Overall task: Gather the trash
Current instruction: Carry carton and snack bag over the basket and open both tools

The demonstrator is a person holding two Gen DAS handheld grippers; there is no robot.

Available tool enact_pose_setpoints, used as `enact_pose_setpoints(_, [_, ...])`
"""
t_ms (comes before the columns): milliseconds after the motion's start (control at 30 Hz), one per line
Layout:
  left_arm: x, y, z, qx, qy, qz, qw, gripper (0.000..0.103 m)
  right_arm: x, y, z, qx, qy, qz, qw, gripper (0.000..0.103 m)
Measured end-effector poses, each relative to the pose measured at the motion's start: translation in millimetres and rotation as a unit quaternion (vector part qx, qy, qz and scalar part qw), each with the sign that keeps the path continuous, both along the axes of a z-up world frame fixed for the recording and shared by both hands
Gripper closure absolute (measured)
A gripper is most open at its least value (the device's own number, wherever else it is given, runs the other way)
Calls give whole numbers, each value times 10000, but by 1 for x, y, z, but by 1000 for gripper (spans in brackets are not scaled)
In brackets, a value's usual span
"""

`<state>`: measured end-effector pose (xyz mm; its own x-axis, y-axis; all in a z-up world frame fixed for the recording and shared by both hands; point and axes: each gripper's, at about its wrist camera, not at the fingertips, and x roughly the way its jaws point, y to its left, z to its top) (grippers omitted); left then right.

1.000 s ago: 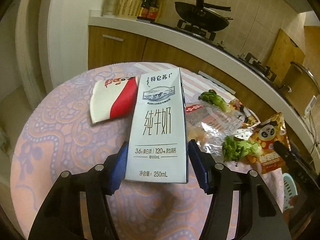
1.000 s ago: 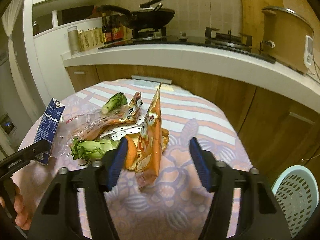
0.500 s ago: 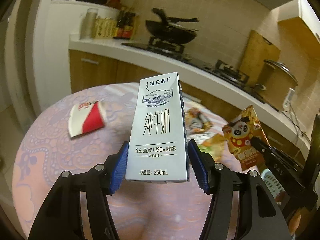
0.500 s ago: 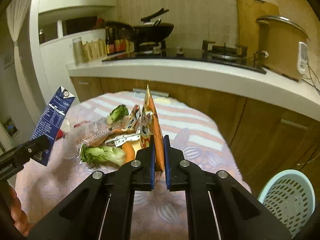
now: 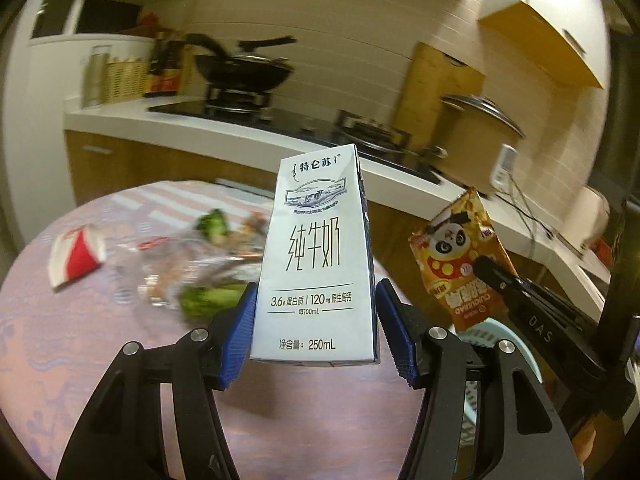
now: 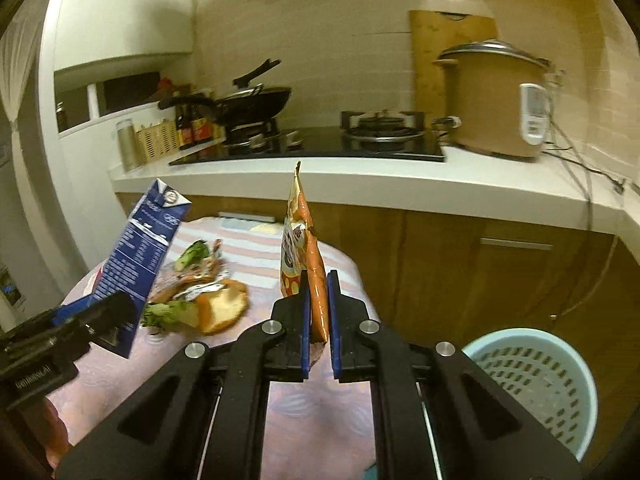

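My left gripper (image 5: 316,336) is shut on a white 250 mL milk carton (image 5: 320,256) and holds it upright above the round table (image 5: 60,340). The carton's blue side shows in the right wrist view (image 6: 138,256). My right gripper (image 6: 320,320) is shut on an orange snack bag (image 6: 304,248) and holds it edge-on above the table; its panda face shows in the left wrist view (image 5: 460,264). A light blue trash basket (image 6: 536,384) stands on the floor at the right, below the table edge.
On the table lie a red and white paper cup (image 5: 76,256), clear plastic wrappers (image 5: 168,268), green vegetable scraps (image 5: 208,296) and a piece of bread (image 6: 224,308). A kitchen counter (image 6: 360,184) with a wok, stove and rice cooker runs behind.
The right gripper closed on the snack bag and lifted it. Both grippers rose and swung right with their loads; the basket has come more into view.
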<state>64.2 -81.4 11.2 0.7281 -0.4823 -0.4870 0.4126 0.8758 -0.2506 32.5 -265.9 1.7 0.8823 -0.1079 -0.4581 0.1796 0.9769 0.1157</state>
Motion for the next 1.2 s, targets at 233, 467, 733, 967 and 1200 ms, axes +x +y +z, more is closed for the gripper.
enact_pose_setpoints(233, [-17, -55, -4, 74, 1, -543, 9985, 46, -34, -36, -4, -85, 49, -419, 9991, 97])
enact_pose_setpoints(467, [-33, -132, -26, 240, 263, -1262, 9914, 46, -81, -103, -29, -74, 387, -1217, 9918, 97])
enact_pose_setpoints(733, [-38, -194, -65, 465, 718, -1796, 9800, 46, -114, -156, -67, 220, 836, -1769, 9804, 97])
enact_pose_setpoints(967, [-42, -222, -84, 761, 798, -1935, 9749, 45, -118, -177, -87, 489, 1099, -1885, 9747, 96])
enact_pose_setpoints(1200, [-46, -221, -88, 950, 691, -1861, 9755, 35, -113, -186, -102, 778, 1362, -1799, 9711, 93])
